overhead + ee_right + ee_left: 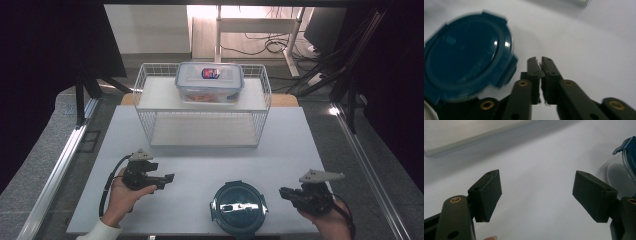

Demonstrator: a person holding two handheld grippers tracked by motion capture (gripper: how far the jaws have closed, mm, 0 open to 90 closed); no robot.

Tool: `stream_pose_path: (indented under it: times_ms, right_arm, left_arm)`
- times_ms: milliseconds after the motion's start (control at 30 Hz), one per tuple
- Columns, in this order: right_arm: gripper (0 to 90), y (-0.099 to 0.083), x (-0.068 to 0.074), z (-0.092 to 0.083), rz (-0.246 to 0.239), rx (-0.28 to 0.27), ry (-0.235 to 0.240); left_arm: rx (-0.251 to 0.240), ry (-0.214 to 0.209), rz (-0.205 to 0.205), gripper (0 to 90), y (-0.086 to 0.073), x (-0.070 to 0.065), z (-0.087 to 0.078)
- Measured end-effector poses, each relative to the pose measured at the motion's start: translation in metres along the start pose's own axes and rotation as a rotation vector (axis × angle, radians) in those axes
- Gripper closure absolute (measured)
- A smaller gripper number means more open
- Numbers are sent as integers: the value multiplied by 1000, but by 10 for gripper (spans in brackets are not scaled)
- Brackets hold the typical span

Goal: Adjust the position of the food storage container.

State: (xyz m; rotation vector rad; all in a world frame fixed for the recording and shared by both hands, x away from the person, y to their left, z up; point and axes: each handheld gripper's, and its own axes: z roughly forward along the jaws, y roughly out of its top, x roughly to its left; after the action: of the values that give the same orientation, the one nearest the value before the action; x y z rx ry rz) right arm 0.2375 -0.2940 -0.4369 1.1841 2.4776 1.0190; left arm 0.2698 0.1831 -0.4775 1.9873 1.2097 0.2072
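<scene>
A round dark-blue lidded container (238,208) sits on the white table near its front edge, between my two hands. My left gripper (170,178) is held to its left, pointing toward it, jaws wide open over bare table (537,192); the container's blue rim (627,145) peeks in at that view's right edge. My right gripper (283,192) is just right of the container with its jaws shut together and nothing between them (540,62); the container's lid (466,62) lies close on the left of those jaws.
A white wire rack (202,105) stands at the back of the table, with a clear rectangular blue-rimmed food box (210,81) on its top shelf. Metal rails run along both table sides. Open white tabletop lies between the rack and my hands.
</scene>
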Motion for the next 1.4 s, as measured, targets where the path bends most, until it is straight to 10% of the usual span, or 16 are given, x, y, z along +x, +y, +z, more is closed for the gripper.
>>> stream_pose_path:
  times_ms: [300,600,1400]
  right_arm:
    - [887,-40,48,32,-128,218,88]
    - [887,-39,79,47,-258,265,165]
    - [888,-16,76,73,-211,203,151]
  left_arm:
    - [18,-3,0,219,-1,0,4]
    - [32,3,-8,218,-3,7,5]
    - [37,-1,-21,214,-4,13,6]
